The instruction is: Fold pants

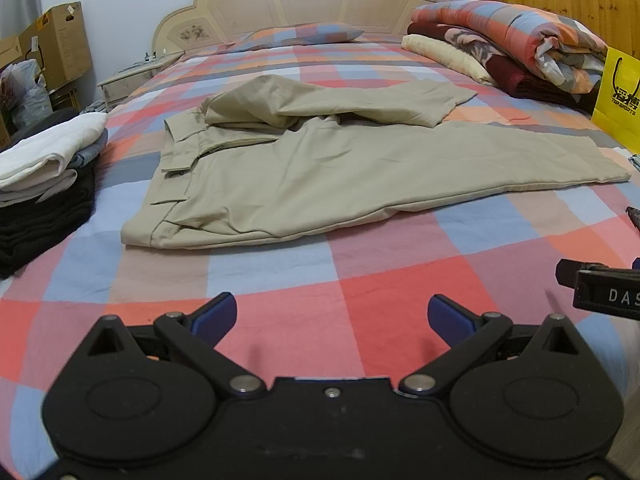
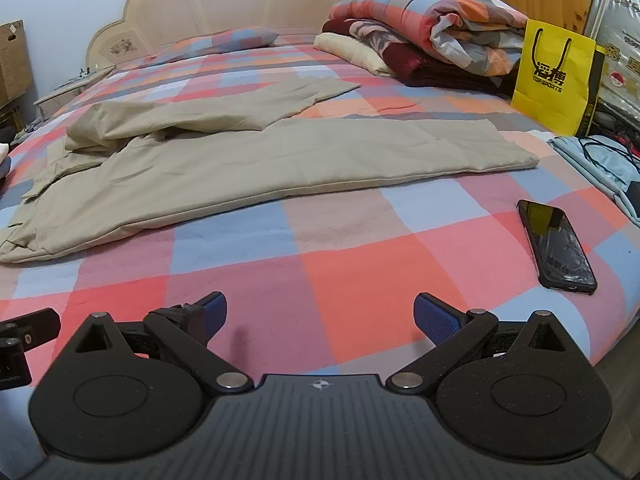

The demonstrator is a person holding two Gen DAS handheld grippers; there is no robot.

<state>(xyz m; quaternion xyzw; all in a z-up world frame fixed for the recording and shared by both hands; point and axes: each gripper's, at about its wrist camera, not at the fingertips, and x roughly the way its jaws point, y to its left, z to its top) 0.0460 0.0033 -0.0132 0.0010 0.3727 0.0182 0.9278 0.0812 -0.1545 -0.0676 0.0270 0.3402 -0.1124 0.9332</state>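
both tongs hang over bare checked bedsheet (image 1: 360,280) at the bottom of each frame, nothing in them. left gripper (image 1: 332,320) is spread wide, blue pads far apart, empty. right gripper (image 2: 320,316) same deal, wide open, empty.

khaki pants (image 1: 320,168) lie across mid-frame, waistband toward the left, legs running right. near leg is flat-ish; far leg (image 2: 224,108) is bunched and twisted near the crotch, its hem angling off toward the upper right. no fold started yet, imo.

risks from here:
- far leg's a mess. grab it at the hump and it'll prob drag the seat fabric w/ it, so the fold goes crooked.
- thin cloth on soft sheet: pinch too deep and the tongs catch bedsheet too, then the whole thing lifts.
- waistband flap at left looks partly turned over; fold w/o smoothing it and the crease stays lumpy.
- phone (image 2: 556,248) sits lower right in the right wrist view, near the right gripper. a sideways sweep to the hem could knock it.
- stack of folded clothes (image 1: 48,176) at the left edge is just beside the waistband; a wide left swing could topple it.
- yellow shopping bag (image 2: 554,76) upper right stands near the leg hems, so not much slack if the legs get pulled that way.
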